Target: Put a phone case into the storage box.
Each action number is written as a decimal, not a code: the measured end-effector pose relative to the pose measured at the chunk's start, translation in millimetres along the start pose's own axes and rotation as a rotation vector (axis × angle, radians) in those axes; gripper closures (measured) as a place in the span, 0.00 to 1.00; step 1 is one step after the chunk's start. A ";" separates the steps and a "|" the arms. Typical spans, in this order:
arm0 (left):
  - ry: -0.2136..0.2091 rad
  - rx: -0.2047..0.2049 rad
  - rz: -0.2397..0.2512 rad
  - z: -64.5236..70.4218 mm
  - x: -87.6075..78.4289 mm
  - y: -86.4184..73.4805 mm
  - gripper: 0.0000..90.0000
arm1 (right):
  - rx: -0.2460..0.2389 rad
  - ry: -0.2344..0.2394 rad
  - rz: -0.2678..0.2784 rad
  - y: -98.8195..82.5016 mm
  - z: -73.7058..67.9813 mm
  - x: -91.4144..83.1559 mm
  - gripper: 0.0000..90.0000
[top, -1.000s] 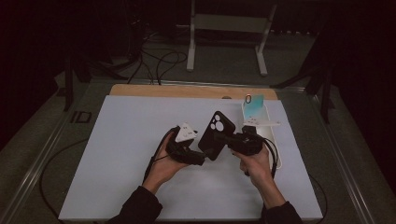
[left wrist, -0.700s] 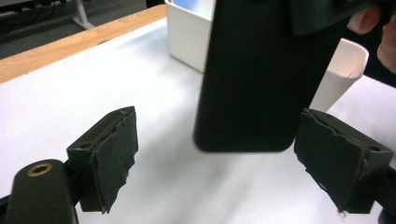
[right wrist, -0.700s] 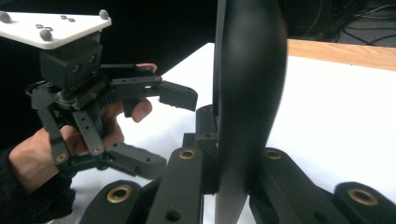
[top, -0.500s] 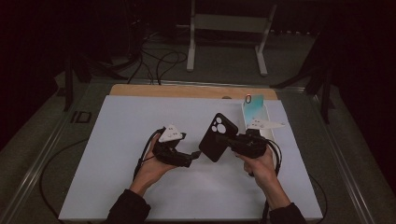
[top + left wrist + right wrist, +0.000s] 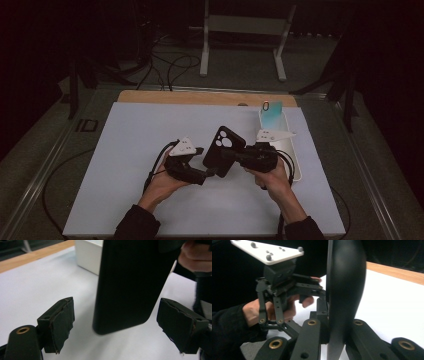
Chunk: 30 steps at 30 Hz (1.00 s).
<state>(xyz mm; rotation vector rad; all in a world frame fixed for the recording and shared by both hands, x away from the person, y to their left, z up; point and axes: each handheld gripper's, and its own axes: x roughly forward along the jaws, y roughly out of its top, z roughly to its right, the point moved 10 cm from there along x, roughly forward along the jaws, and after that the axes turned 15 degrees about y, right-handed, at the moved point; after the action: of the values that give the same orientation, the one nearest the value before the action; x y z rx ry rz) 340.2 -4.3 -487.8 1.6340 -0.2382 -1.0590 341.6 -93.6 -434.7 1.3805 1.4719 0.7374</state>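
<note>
High view, left to right across the white worktop [image 5: 125, 165]: the left gripper [image 5: 197, 167] sits just left of the black phone case [image 5: 223, 150], its jaws spread wide with nothing held. A second ago this gripper was pressed close against the case; half a second ago it had drawn away to the left, and now it has come back in so that the lower end of the case stands between its open jaws, touching neither. My reading is that a handover or a two-sided grip is being lined up and the left side has yet to close.

Left gripper view shows the foam-faced pads [image 5: 61, 322], torn and rough at their edges, flanking the case, a smooth matte slab with rounded corners that hangs just above the worktop.

To the right of the case, the right gripper [image 5: 235, 156] is clamped tight on its edge, holding it upright and slightly tilted; the camera cut-out with round lens holes faces the high view. Right gripper view shows the case's curved glossy rim pinched between black jaws.

Farther right of the case lies a white rectangular tray [image 5: 295, 150] with a pale teal card [image 5: 271, 111] standing at its far end.
</note>
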 end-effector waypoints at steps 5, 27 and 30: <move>-0.057 0.005 0.006 8.0 -0.3 0.4 0.26 | -0.015 0.054 -0.007 -0.1 -7.3 5.2 0.95; -0.115 0.057 0.003 16.8 0.9 -8.2 0.85 | -0.035 -0.010 -0.028 -0.8 2.4 0.1 0.61; -0.126 0.057 0.008 19.6 1.9 -8.1 0.88 | -0.021 -0.021 -0.023 -0.1 3.9 1.7 0.47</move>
<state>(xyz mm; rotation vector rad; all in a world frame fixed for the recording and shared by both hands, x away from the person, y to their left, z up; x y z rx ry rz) 324.0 -15.8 -495.3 1.6174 -0.3607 -1.1601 345.3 -92.6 -436.6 1.3499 1.4573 0.7200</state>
